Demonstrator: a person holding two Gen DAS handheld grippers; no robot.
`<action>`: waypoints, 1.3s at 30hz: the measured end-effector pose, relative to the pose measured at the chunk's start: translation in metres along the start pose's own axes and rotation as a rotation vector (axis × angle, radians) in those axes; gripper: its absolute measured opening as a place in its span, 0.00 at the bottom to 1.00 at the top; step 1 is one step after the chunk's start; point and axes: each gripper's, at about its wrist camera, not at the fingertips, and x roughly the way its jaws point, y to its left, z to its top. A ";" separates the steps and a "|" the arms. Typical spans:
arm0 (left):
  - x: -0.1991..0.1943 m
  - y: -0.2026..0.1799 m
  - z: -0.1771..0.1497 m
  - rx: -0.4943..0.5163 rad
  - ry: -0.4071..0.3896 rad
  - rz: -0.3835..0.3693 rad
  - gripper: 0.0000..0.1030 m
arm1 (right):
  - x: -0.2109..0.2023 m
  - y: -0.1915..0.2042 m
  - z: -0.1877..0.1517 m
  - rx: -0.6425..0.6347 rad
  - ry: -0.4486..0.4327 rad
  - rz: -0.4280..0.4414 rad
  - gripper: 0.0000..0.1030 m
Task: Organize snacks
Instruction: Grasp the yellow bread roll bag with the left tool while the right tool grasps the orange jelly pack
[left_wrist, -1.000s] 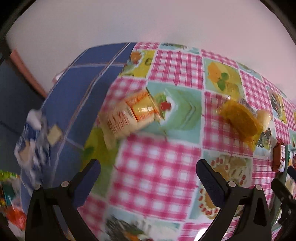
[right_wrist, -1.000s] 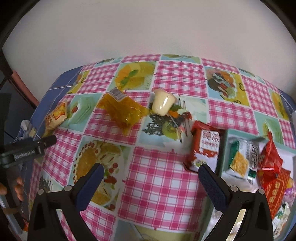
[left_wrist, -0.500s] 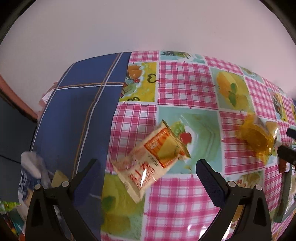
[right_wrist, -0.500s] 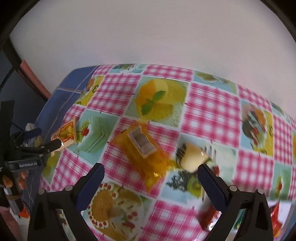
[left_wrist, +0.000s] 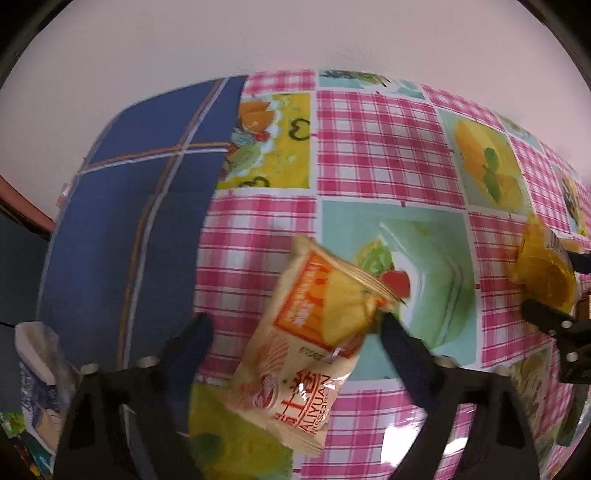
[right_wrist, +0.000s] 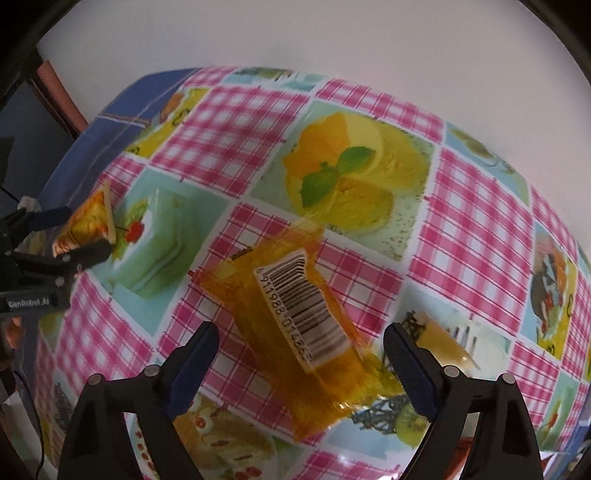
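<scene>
A cream and orange snack packet (left_wrist: 314, 332) lies on the checked tablecloth (left_wrist: 369, 155) between the fingers of my left gripper (left_wrist: 295, 334). Its jaws are closing: the right fingertip is at the packet's edge, and the left one stands apart from it. In the right wrist view a translucent orange packet (right_wrist: 295, 332) with a barcode label lies between the fingers of my right gripper (right_wrist: 301, 345), whose jaws are also closing without touching it. That view shows the left gripper (right_wrist: 74, 236) around the cream packet (right_wrist: 88, 218) at far left. The orange packet (left_wrist: 543, 273) appears at the left view's right edge.
A blue plaid cloth (left_wrist: 147, 221) covers the table's left end. Beyond that edge, lower left, hangs a white and blue bag (left_wrist: 37, 369). A blurred pale yellow cup (right_wrist: 443, 343) sits just right of the orange packet. A white wall backs the table.
Both grippers have swung left and come lower, each now straddling its packet. Both pairs of jaws have narrowed. The tray of snacks has left the right wrist view.
</scene>
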 end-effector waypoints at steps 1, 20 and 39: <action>0.002 0.000 0.000 -0.006 0.005 -0.009 0.77 | 0.003 0.000 0.000 -0.001 0.004 0.001 0.84; -0.015 -0.018 -0.037 -0.250 -0.054 0.040 0.38 | -0.017 -0.020 -0.044 0.143 -0.060 -0.055 0.51; -0.092 -0.096 -0.095 -0.497 -0.097 -0.095 0.36 | -0.095 -0.024 -0.149 0.304 -0.090 0.028 0.50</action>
